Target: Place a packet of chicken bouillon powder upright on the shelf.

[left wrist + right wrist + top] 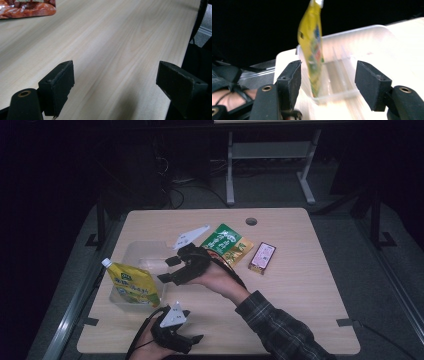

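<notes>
A yellow spouted pouch (131,284) with a white cap stands upright at the near end of a clear plastic container (142,254) on the table's left side. My right gripper (168,270) reaches across from the right and hangs open just right of the pouch, over the container. In the right gripper view the pouch (313,52) stands a little beyond the open jaws, apart from both, inside the container (359,57). My left gripper (192,342) rests near the table's front edge. It is open (115,82) over bare wood.
A green snack packet (226,241) and a maroon box (262,257) lie at mid-table right of the container. An orange-red packet (25,7) lies partly under the right hand. A cable hole (251,221) sits near the far edge.
</notes>
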{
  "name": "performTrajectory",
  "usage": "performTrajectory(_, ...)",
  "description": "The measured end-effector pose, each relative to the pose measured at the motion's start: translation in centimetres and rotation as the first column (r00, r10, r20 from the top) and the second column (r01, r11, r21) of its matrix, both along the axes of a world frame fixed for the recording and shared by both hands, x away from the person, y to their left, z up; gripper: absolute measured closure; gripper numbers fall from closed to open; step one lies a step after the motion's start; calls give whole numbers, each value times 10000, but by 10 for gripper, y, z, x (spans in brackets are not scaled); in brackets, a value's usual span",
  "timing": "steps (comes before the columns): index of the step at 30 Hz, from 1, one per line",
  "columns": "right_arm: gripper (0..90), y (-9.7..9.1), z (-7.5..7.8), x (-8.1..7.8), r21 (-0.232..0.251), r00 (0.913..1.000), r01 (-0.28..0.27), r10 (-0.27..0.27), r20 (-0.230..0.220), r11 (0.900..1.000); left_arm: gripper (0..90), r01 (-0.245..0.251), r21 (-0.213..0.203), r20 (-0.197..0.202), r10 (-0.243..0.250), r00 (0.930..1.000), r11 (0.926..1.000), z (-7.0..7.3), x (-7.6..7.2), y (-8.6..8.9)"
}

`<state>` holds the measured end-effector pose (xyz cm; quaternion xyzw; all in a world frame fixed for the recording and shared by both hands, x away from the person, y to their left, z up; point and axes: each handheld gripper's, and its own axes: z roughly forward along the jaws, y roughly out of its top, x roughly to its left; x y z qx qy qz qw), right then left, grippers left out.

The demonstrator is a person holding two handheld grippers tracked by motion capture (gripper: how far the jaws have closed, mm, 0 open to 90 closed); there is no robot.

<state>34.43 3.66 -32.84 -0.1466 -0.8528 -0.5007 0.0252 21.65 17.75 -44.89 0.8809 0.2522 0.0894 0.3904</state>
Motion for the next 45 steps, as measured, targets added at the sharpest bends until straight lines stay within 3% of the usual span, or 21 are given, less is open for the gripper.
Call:
performTrajectory(3, 356, -23, -5, 3, 53, 9986, 532, -532, -9, 9986, 144, -113, -72, -27, 113, 9999, 9999, 1, 2, 3)
performTrajectory(9, 336, -50, -15, 6, 70, 9928, 1193, -1192, -142, 9928, 144, -213, -184, -23, 213, 9998, 9996, 1, 5, 5)
performTrajectory(14, 332, -78, -28, 6, -151, 9827, 1844, -1846, -121, 9827, 144, -281, -246, -40, 280, 9996, 9993, 2, 6, 7)
performTrajectory(17, 324, -99, -40, 3, -359, 9732, 2298, -2294, 131, 9726, 144, -299, -241, -78, 297, 9995, 9993, 2, 7, 7)
performTrajectory(22, 322, -120, -52, -2, -568, 9700, 2426, -2429, 11, 9685, 144, -333, -338, -73, 330, 9994, 9989, 1, 8, 6)
performTrajectory(24, 321, -129, -56, -5, -701, 9680, 2507, -2505, 112, 9655, 144, -253, -184, -93, 251, 9996, 9995, 2, 8, 7)
performTrajectory(26, 320, -139, -60, -8, -658, 9635, 2675, -2678, 47, 9613, 144, -289, -252, -125, 286, 9995, 9993, 1, 7, 6)
performTrajectory(27, 318, -149, -65, -10, -822, 9574, 2883, -2889, 56, 9540, 143, -253, -163, -121, 251, 9996, 9995, 2, 8, 7)
performTrajectory(30, 318, -158, -70, -10, -890, 9523, 3044, -3052, 46, 9484, 144, -256, -204, -119, 254, 9996, 9995, 2, 8, 7)
performTrajectory(32, 315, -166, -75, -10, -1117, 9429, 3298, -3329, -97, 9374, 144, -354, -368, -162, 348, 9993, 9987, 1, 7, 6)
performTrajectory(34, 315, -176, -79, -9, -1169, 9358, 3508, -3523, 76, 9291, 144, -347, -363, -171, 341, 9993, 9987, 2, 7, 7)
performTrajectory(35, 316, -185, -83, -8, -1247, 9237, 3800, -3830, -6, 9165, 144, -329, -372, -174, 322, 9993, 9988, 2, 7, 6)
performTrajectory(36, 316, -185, -83, -8, -1247, 9237, 3800, -3830, -6, 9165, 144, -329, -372, -174, 322, 9993, 9988, 2, 7, 6)
performTrajectory(37, 316, -192, -86, -6, -1397, 9121, 4065, -4100, 43, 9029, 144, -268, -301, -144, 263, 9995, 9992, 2, 8, 7)
performTrajectory(38, 316, -192, -86, -6, -1397, 9121, 4065, -4100, 43, 9029, 144, -259, -292, -140, 255, 9996, 9992, 2, 8, 6)
performTrajectory(39, 316, -199, -89, -2, -1515, 9017, 4292, -4321, 150, 8904, 144, -233, -252, -147, 229, 9996, 9994, 2, 8, 6)
performTrajectory(40, 316, -199, -89, -2, -1515, 9017, 4292, -4321, 150, 8904, 144, -233, -252, -147, 229, 9996, 9994, 2, 8, 6)
performTrajectory(45, 307, -216, -88, 14, -1549, 8670, 4957, -4972, 317, 8545, 144, -203, -220, -144, 199, 9997, 9996, 2, 8, 5)
